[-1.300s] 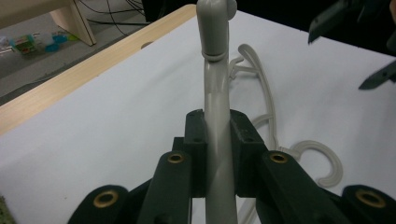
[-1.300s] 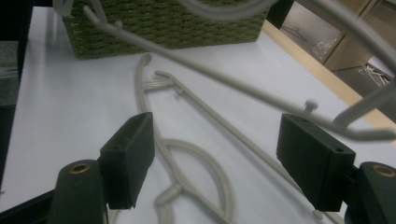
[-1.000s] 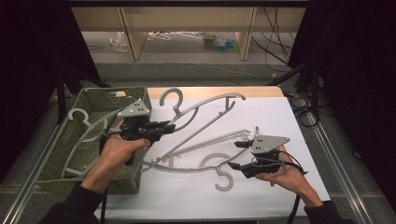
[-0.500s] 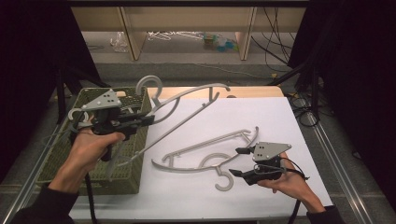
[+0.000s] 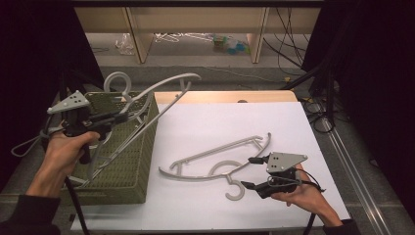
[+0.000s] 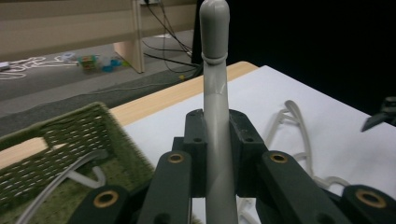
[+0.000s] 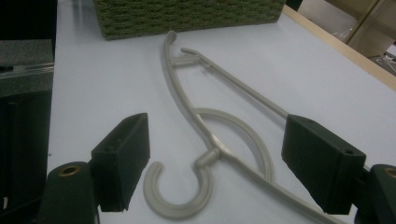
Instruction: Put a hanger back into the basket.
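My left gripper [image 5: 116, 117] is shut on the neck of a grey plastic hanger [image 5: 188, 76], held tilted in the air over a green woven basket [image 5: 128, 161] at the table's left. In the left gripper view the jaws [image 6: 215, 135] clamp the hanger's stem [image 6: 215, 93], which rises straight up. A second grey hanger [image 5: 215, 157] lies flat on the white table top [image 5: 220, 122]. My right gripper [image 5: 249, 172] is open just right of its hook. In the right gripper view the hook [image 7: 180, 207] and neck of that hanger [image 7: 180, 93] lie between the open jaws [image 7: 223, 161], untouched.
Another hanger piece [image 6: 70, 172] lies inside the basket [image 6: 70, 135]. The basket's side [image 7: 187, 16] faces my right gripper. A wooden strip [image 5: 225, 96] edges the table's far side. Beyond it stand shelf legs [image 5: 137, 34], with cables [image 5: 288, 39] on the floor.
My left gripper has carried its hanger up and to the left, from the table's middle to above the basket. The right gripper and the lying hanger have hardly moved.
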The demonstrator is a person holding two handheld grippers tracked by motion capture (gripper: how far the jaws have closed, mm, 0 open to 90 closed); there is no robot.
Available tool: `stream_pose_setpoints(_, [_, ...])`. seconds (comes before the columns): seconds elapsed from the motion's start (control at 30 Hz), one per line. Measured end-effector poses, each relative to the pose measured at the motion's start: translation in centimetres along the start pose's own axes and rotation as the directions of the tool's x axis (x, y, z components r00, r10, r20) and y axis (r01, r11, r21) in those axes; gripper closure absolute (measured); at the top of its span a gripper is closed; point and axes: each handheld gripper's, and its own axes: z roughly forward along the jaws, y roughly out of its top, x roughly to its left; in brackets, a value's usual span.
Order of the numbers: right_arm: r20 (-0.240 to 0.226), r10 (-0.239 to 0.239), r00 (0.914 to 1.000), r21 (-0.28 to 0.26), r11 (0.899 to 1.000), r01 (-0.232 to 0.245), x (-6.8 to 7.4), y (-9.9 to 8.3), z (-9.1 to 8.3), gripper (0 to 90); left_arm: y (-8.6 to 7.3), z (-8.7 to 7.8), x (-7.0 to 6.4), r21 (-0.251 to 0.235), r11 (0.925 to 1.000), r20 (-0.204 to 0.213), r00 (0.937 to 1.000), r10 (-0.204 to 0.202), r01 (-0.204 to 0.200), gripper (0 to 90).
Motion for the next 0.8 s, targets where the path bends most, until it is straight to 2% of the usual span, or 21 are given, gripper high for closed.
stream_pose_setpoints(0.17, [0.004,0.001,1.0,0.003,1.0,-0.001,0.1,-0.1,0.0,23.8,-0.7,-1.0,2.5,0.016,0.9996,-0.062,0.9978,0.023,-0.022,78.9])
stream_pose_setpoints(0.2, [0.004,0.001,1.0,0.003,1.0,-0.001,0.1,-0.1,0.0,23.8,-0.7,-1.0,2.5,0.016,0.9996,-0.062,0.9978,0.023,-0.022,78.9])
stream_pose_setpoints(0.33, [-0.003,0.006,1.0,0.014,1.0,-0.006,0.1,-0.2,0.0,23.7,-1.5,-1.9,4.2,0.027,0.9988,-0.112,0.9928,0.044,-0.041,78.9])
stream_pose_setpoints(0.4, [-0.004,0.006,1.0,0.015,1.0,-0.006,0.1,-0.2,0.0,23.7,-1.7,-2.1,4.6,0.027,0.999,-0.123,0.9917,0.039,-0.036,78.9])
stream_pose_setpoints(0.6, [-0.002,0.005,1.0,0.002,1.0,-0.005,0.2,-0.2,0.0,23.7,-3.3,-3.2,6.9,0.049,0.9984,-0.179,0.9833,0.035,-0.027,78.8])
stream_pose_setpoints(0.8, [-0.007,0.007,1.0,0.004,1.0,-0.007,0.2,-0.3,0.1,23.2,-4.7,-3.7,8.4,0.063,0.9979,-0.197,0.9801,0.025,-0.013,78.8])
